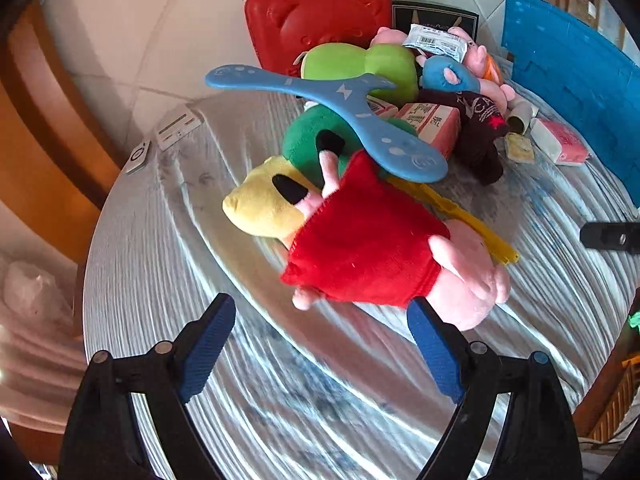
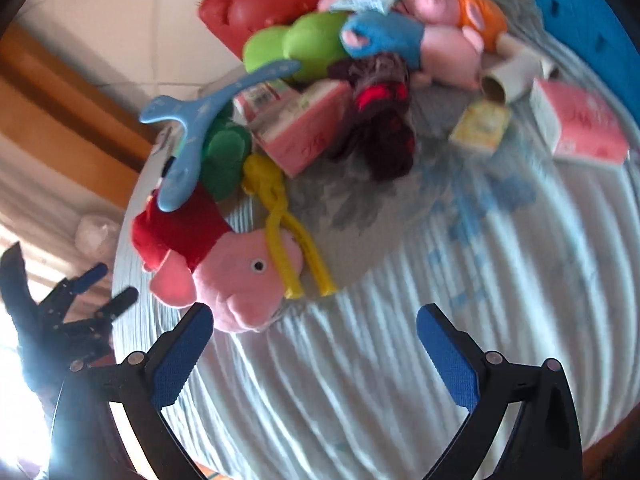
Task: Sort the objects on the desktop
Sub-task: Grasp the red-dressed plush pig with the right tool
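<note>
Over the table [image 1: 160,264], gaping hand-held grippers

We hold our left gripper [image 1: 322,326] tilted steeply downward, its blue-padded jaws spread wide with nothing pressed between them. Our right gripper [image 2: 314,338] tilts down the same way, jaws also wide apart and gripping nothing.

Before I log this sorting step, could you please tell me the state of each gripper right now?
Left gripper: open, fingers empty, just short of the pink plush in the red dress.
Right gripper: open, holding nothing, over the table.
</note>
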The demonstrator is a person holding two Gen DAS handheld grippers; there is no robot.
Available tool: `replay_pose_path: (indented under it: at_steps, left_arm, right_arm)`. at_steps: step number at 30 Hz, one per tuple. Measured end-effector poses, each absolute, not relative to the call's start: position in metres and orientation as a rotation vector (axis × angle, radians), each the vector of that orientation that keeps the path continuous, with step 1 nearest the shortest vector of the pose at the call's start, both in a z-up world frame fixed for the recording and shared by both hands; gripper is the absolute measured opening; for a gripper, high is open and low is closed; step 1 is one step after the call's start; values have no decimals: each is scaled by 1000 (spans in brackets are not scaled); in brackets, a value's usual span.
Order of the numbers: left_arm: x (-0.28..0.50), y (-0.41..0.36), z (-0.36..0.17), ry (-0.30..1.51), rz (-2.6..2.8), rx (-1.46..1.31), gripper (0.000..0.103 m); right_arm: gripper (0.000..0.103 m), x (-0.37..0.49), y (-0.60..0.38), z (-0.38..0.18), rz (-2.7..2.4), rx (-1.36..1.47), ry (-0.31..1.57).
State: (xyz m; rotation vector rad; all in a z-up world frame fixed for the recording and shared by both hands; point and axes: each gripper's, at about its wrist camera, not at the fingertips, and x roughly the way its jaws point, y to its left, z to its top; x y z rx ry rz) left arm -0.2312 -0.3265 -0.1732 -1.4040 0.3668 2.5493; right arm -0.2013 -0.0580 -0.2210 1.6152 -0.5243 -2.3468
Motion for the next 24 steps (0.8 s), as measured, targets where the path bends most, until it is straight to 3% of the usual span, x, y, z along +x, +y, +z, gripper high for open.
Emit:
replay_pose_path:
  at_steps: [8,12,18,20,21,23,24]
  left_arm:
    - [-298,-319,-196,335,2417,-1384,89]
    - [-283,-333,-202,314,2387,-1344,89]
    - [-269,-353,-218,431,2370,-1359,89]
    - [-267,-357,-224,462,2359,-1368,89]
    - [-266,-358,-225,467,2345,-1369,89]
    - [-263,-359,-225,458,2319,-1369,89]
    - [-262,-357,-225,455,2305,-1369,89]
  right_arm:
    - [103,-182,-96,-227,-2482,1680,-571]
    - [103,-186,-115,-236,-2502,1673,-587]
    - [103,-203,-152,-272,-2381,1677,-670]
    - [102,-205,-162,-280,-2384,1704,-617]
    - [94,-205,-165,-281,-2409,1704,-570]
    - [63,-203,-164,-270,-2416,1647,-554]
    - [53,-204,-163,-261,-2439,1643,-515]
